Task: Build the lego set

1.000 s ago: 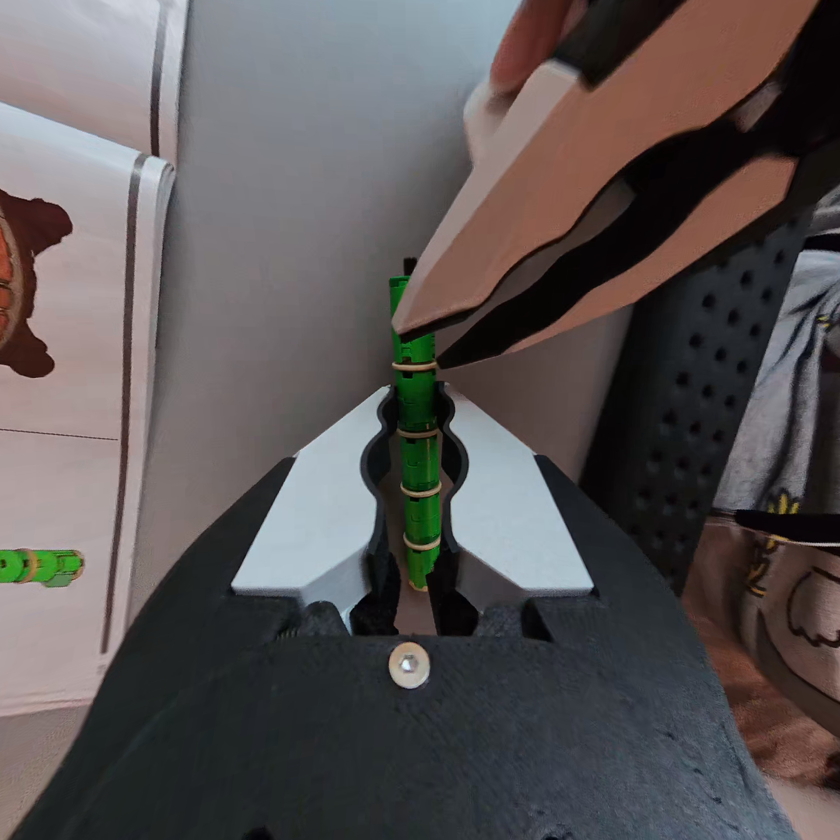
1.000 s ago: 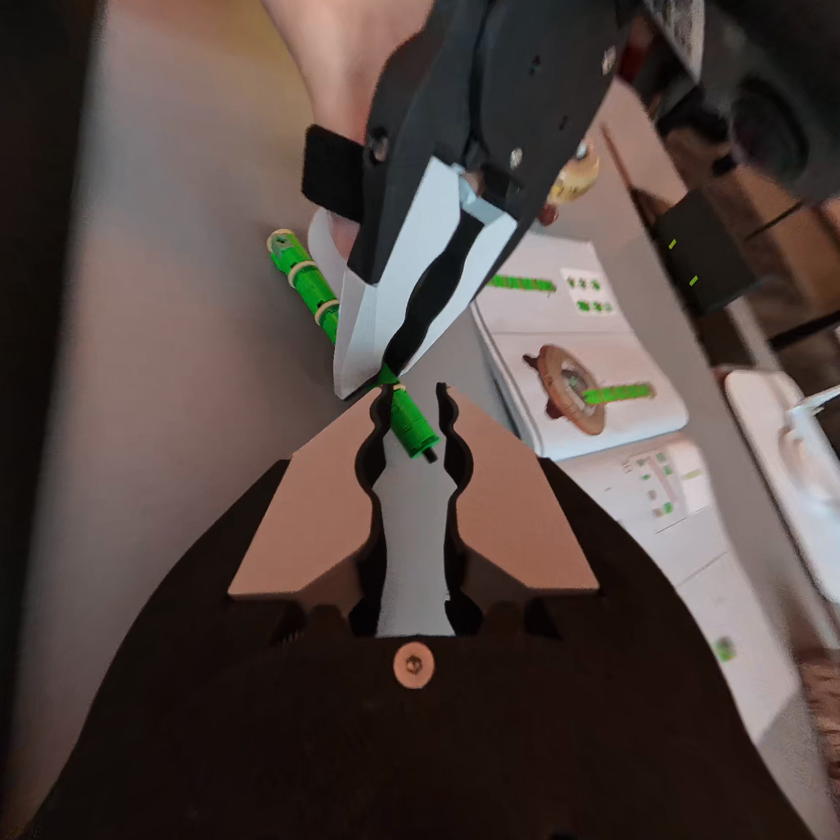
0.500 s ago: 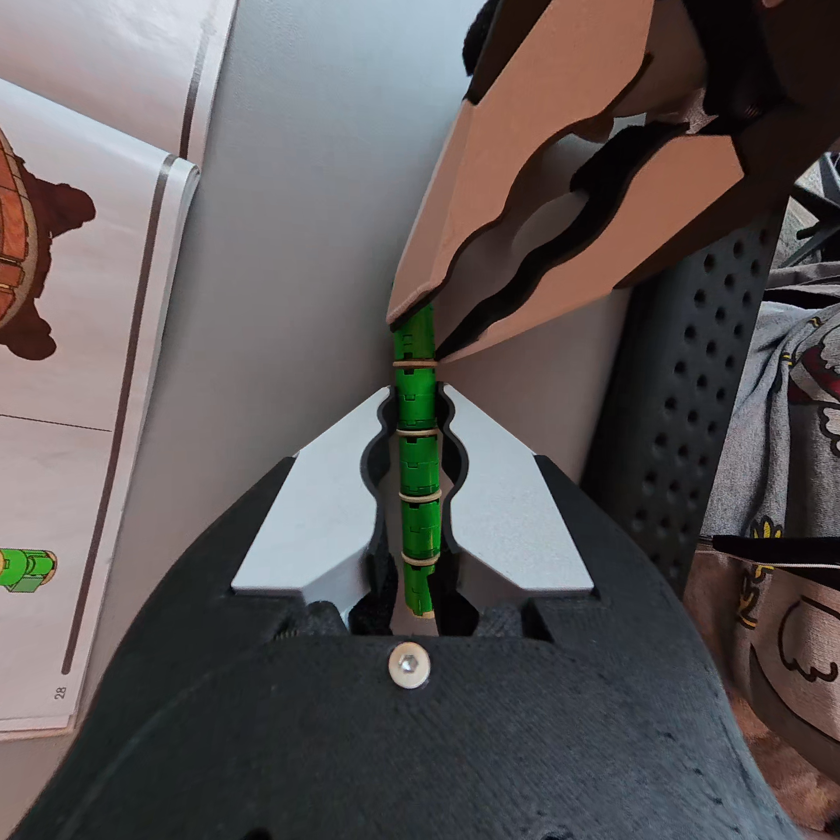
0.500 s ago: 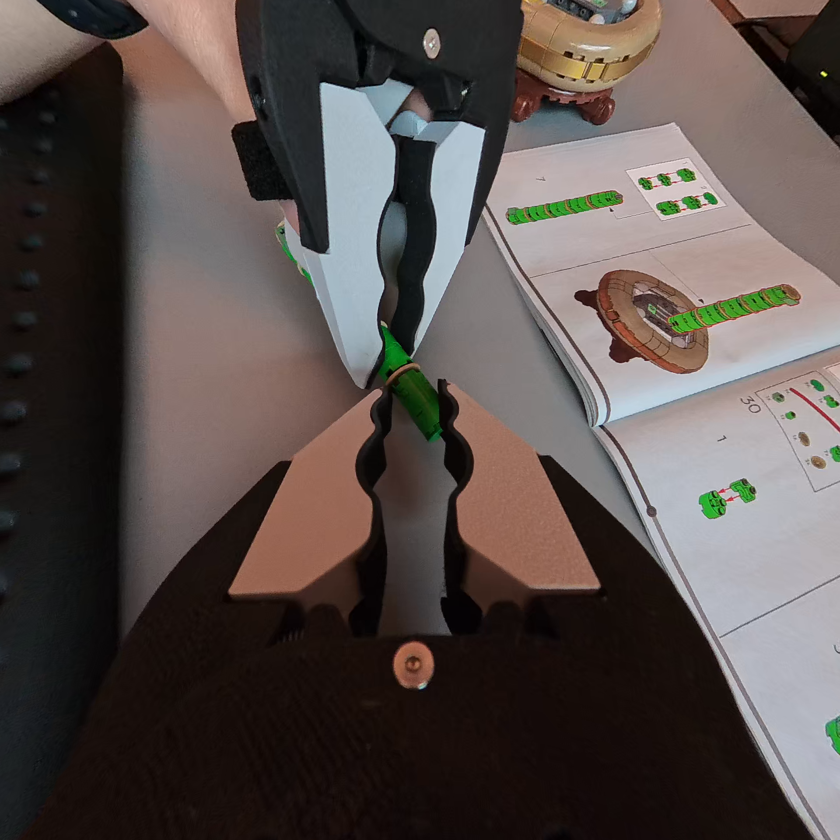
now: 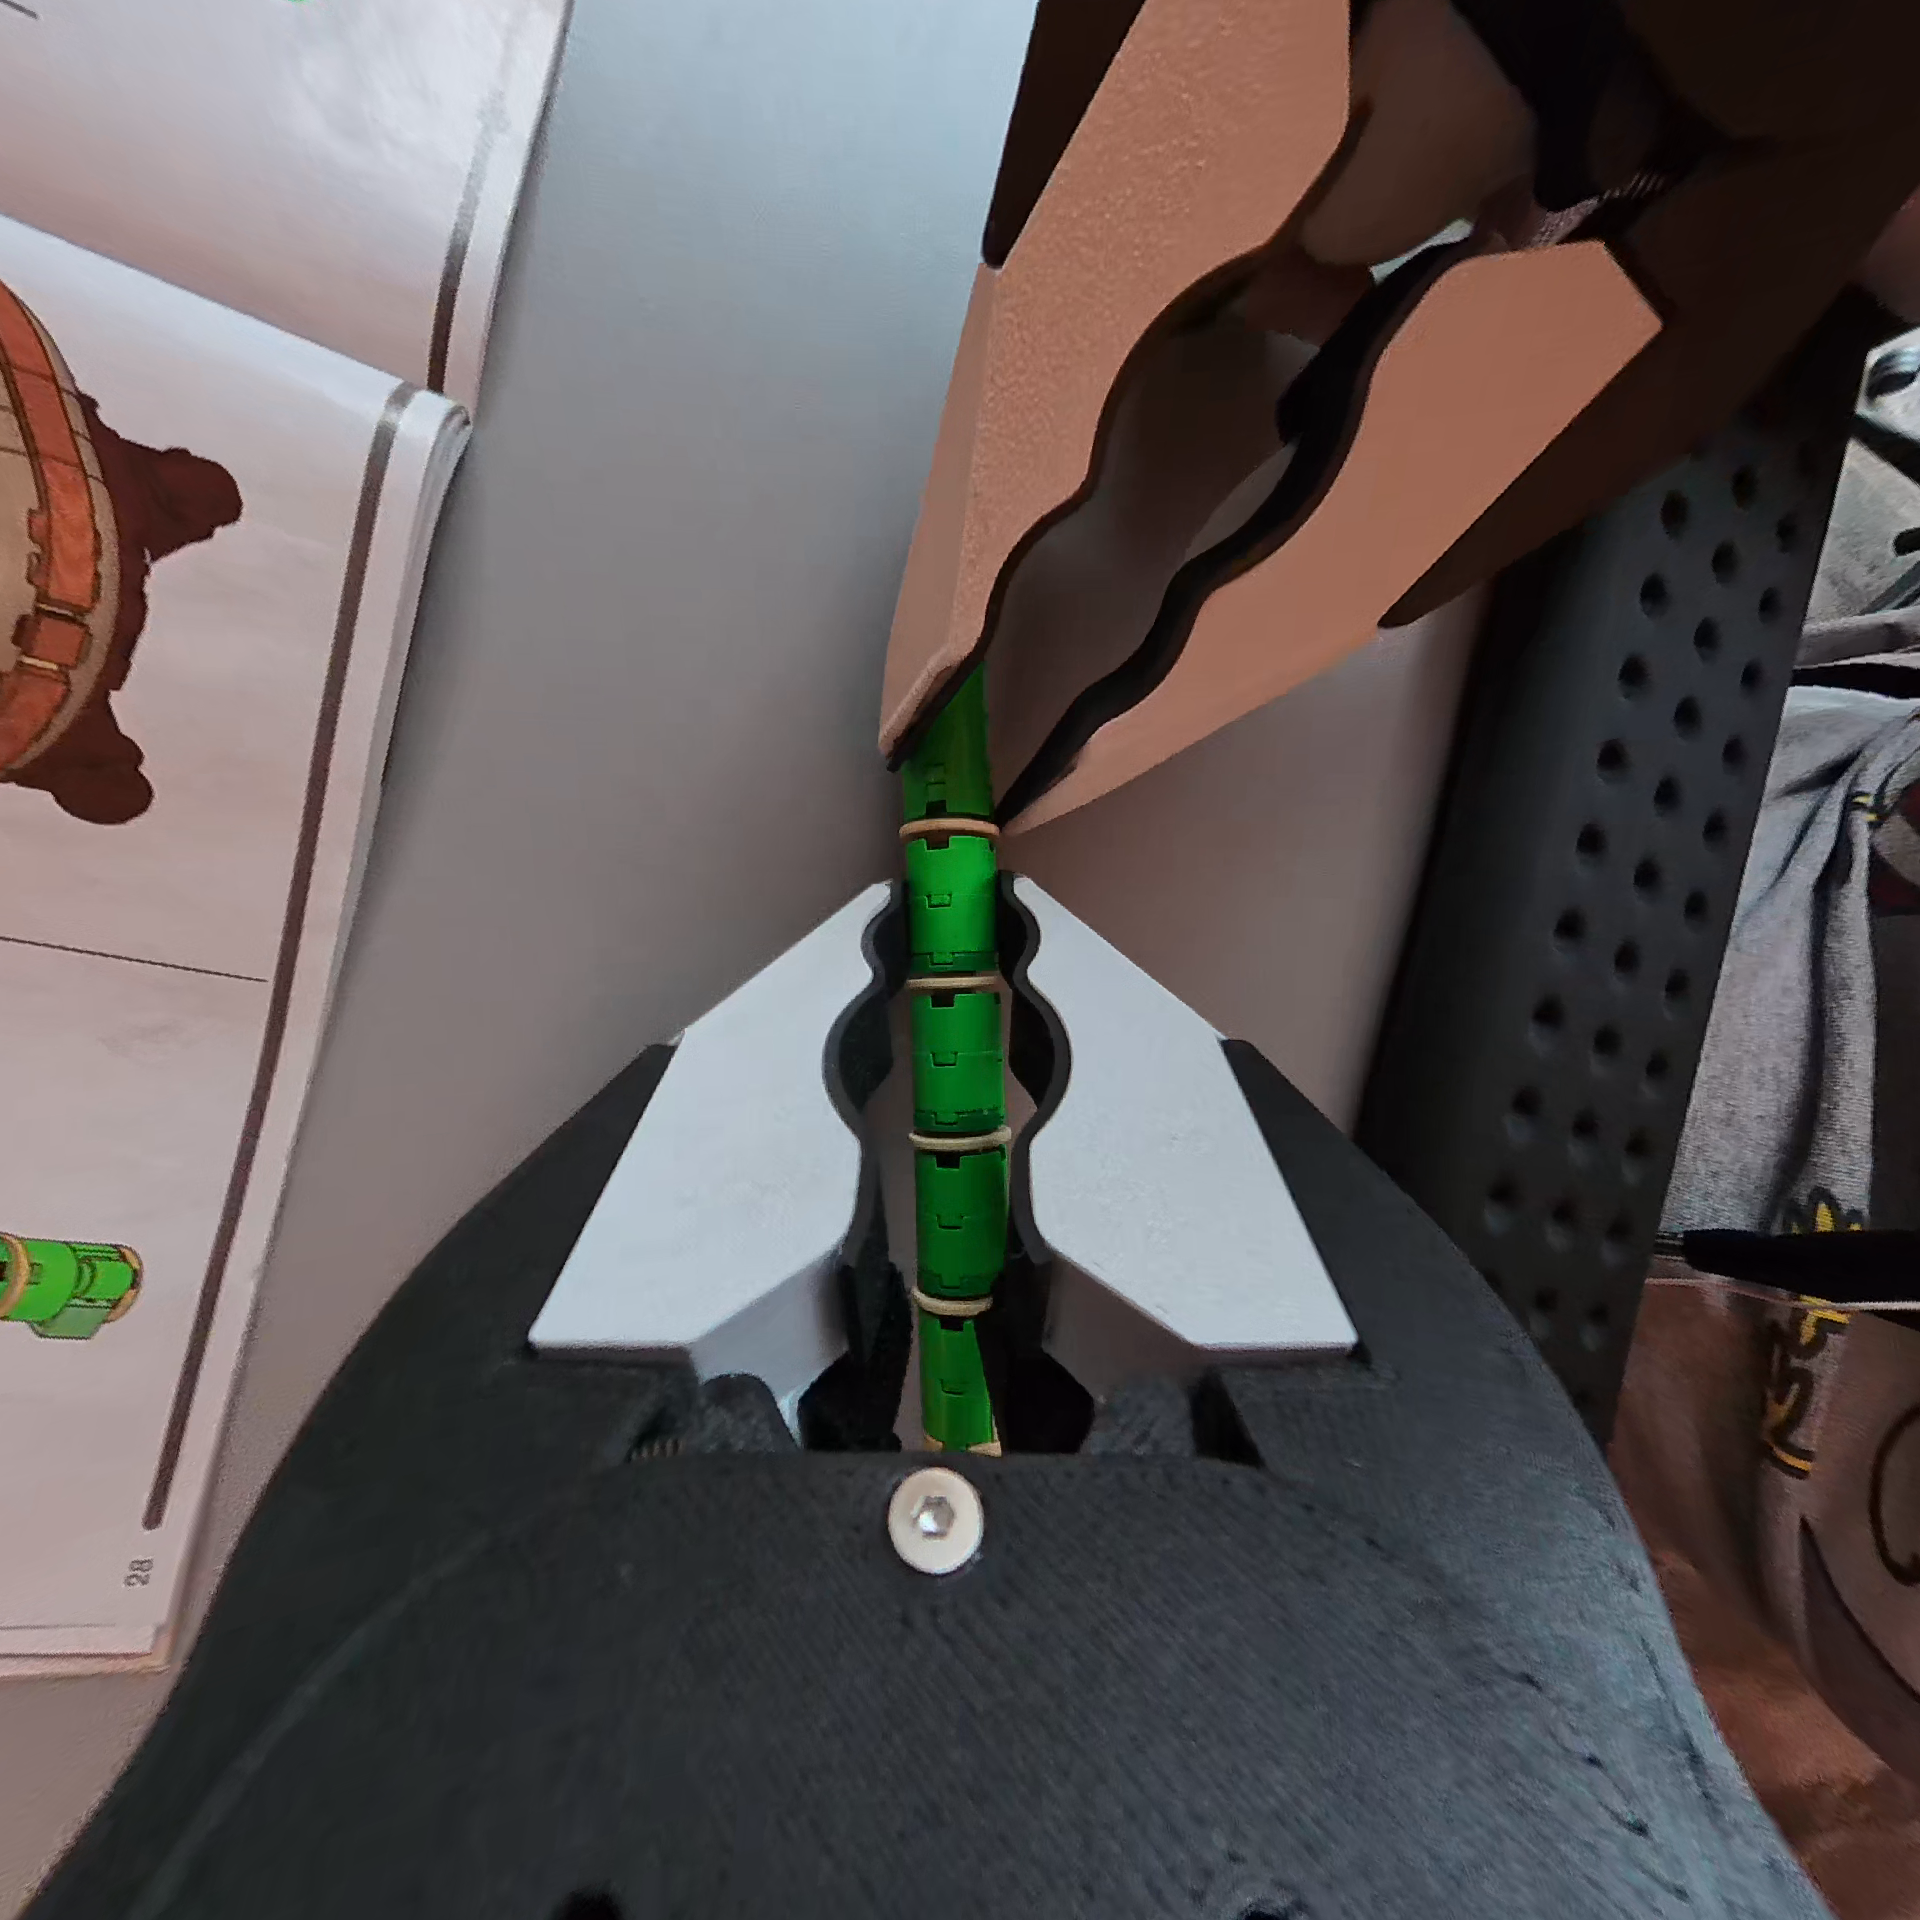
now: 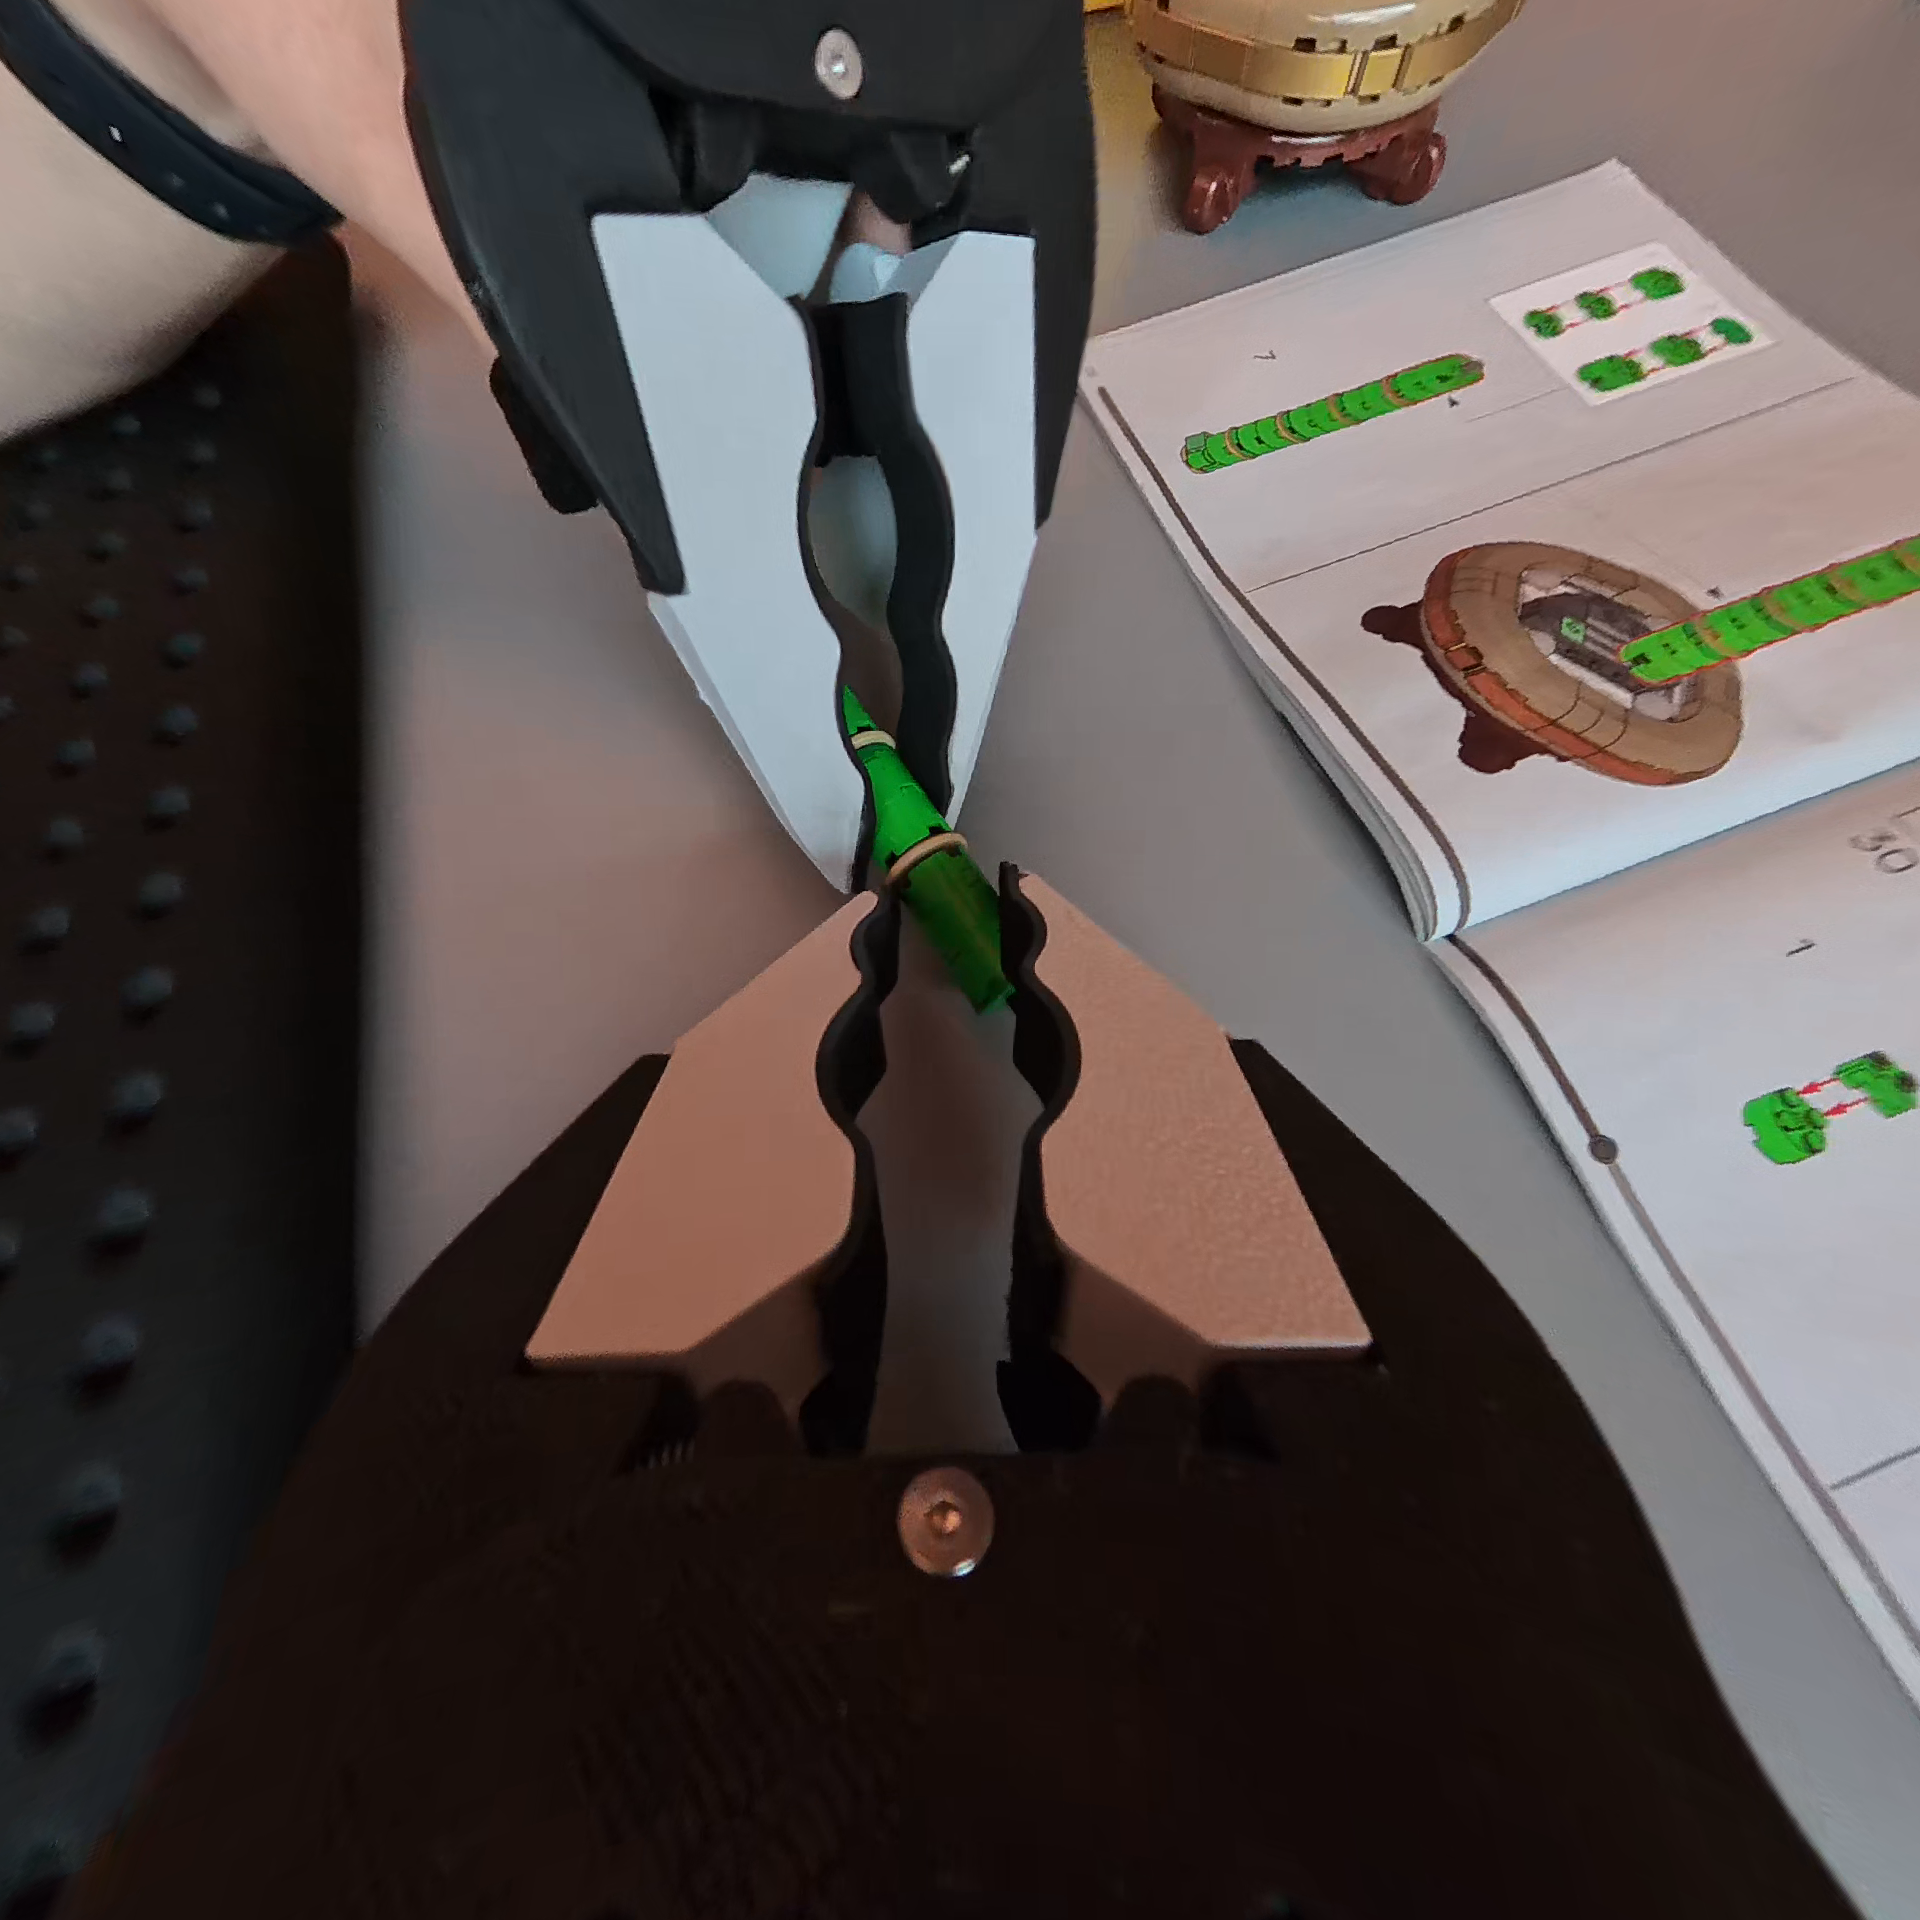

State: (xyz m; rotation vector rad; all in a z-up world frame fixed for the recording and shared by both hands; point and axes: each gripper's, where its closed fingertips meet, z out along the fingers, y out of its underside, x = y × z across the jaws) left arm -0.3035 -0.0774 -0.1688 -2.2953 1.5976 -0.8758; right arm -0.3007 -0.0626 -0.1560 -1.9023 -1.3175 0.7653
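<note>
A green lego rod [image 5: 956, 1070] made of segments with tan rings lies lengthwise between the grey fingers of my left gripper [image 5: 951, 894], which is shut on it. The rod's far end sticks out past the tips. My right gripper [image 5: 951, 779], with tan fingers, comes in from the upper right and its tips straddle that far end. In the right wrist view the rod's end [image 6: 951, 935] sits slanted between the tips of my right gripper [image 6: 940, 899], whose jaws stand apart with a gap beside the rod. The left gripper [image 6: 904, 831] reaches down from the top.
An open instruction booklet [image 6: 1558, 727] lies on the grey table [image 6: 623, 831] to the right; it also shows in the left wrist view [image 5: 156, 727]. A tan and brown lego bowl model [image 6: 1309, 83] stands behind it. A black dotted mat [image 6: 156, 831] lies at the left. Left and right tips are no more than a few centimetres apart.
My right gripper has swung round and moved in, so its tips now straddle the rod's free end. My left gripper has kept its hold on the rod.
</note>
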